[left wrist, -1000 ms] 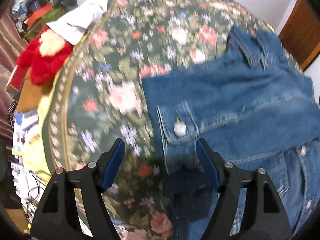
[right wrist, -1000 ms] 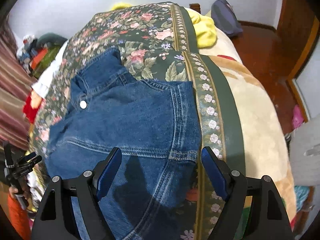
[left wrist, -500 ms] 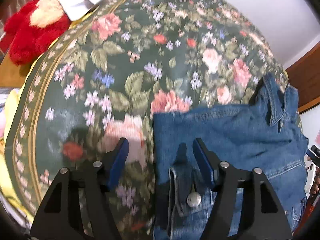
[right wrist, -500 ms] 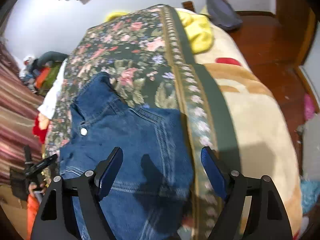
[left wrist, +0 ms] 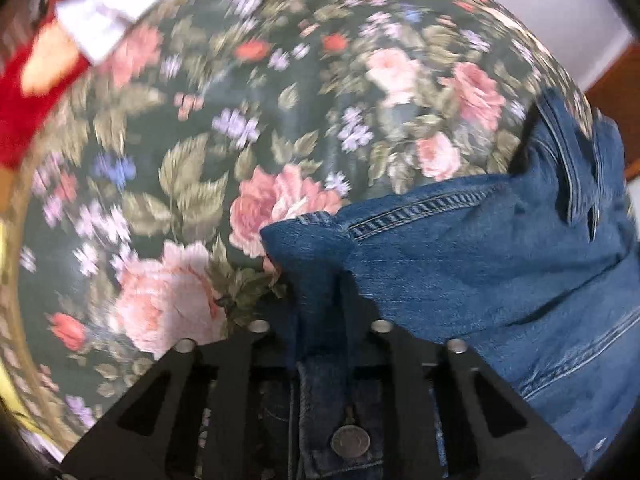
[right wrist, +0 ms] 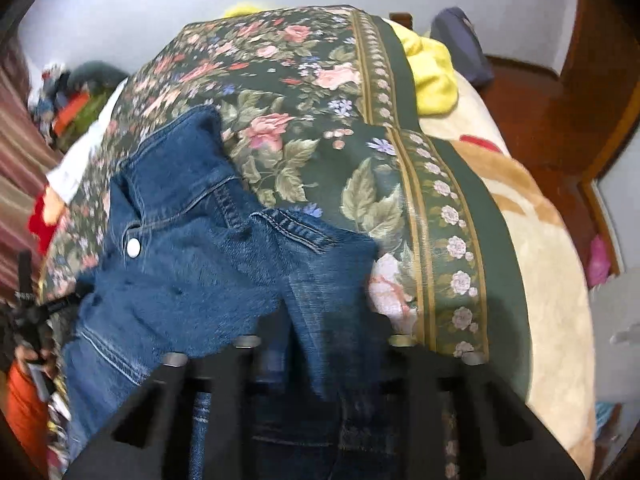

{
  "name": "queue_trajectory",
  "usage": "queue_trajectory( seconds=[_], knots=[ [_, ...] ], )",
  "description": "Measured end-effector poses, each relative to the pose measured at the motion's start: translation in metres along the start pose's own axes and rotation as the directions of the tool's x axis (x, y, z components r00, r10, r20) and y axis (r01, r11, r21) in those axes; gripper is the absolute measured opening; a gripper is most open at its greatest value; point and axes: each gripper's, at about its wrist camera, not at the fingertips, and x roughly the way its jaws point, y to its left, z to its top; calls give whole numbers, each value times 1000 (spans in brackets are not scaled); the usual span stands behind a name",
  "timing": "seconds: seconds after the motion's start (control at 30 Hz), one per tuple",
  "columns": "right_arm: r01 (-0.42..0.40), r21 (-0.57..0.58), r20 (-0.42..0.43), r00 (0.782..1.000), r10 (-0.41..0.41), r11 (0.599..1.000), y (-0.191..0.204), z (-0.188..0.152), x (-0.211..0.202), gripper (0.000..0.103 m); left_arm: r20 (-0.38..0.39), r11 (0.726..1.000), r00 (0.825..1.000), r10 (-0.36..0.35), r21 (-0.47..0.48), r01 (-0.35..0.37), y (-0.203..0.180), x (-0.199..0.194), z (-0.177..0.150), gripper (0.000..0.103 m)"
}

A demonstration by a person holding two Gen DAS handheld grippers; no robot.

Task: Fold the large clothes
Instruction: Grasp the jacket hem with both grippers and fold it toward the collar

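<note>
Denim jacket fabric sits pinched in both tongs: the left tongs have just closed on a folded sleeve edge above a metal button, and the right tongs have just closed on the opposite folded edge. One jacket lies spread on the floral bedspread of the bed, collar at the far end.
</note>
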Motion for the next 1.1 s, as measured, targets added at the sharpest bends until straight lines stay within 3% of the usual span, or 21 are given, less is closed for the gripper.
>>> queue_trajectory(
  seconds=[0.13, 0.23, 0.5, 0.6, 0.77, 0.9, 1.1],
  knots=[
    [22, -44, 114, 993, -17, 999, 16, 13, -30, 19, 112, 994, 992, 53, 85, -63, -23, -37, 6, 10],
    [13, -75, 156, 988, -1, 997, 30, 29, -44, 19, 201, 984, 975, 97, 131, -125, -34, -65, 19, 10],
    [37, -108, 174, 985, -18, 993, 60, 65, -29, 18, 361, 983, 923, 133, 69, -169, -3, -111, 47, 9],
    [24, -102, 167, 986, -6, 995, 70, 82, -17, 17, 353, 980, 920, 171, 36, -196, 10, -105, 53, 9],
    [16, -91, 194, 981, 2, 996, 87, 103, 5, 17, 310, 980, 931, 194, -20, -197, 35, -81, 58, 9],
    [22, -111, 168, 986, -3, 994, 99, 124, 32, 17, 263, 979, 944, 202, -73, -189, 60, -60, 60, 9],
    [31, -138, 130, 991, -13, 990, 98, 131, 69, 18, 208, 972, 949, 236, -52, -230, 77, -30, 65, 10]
  ],
)
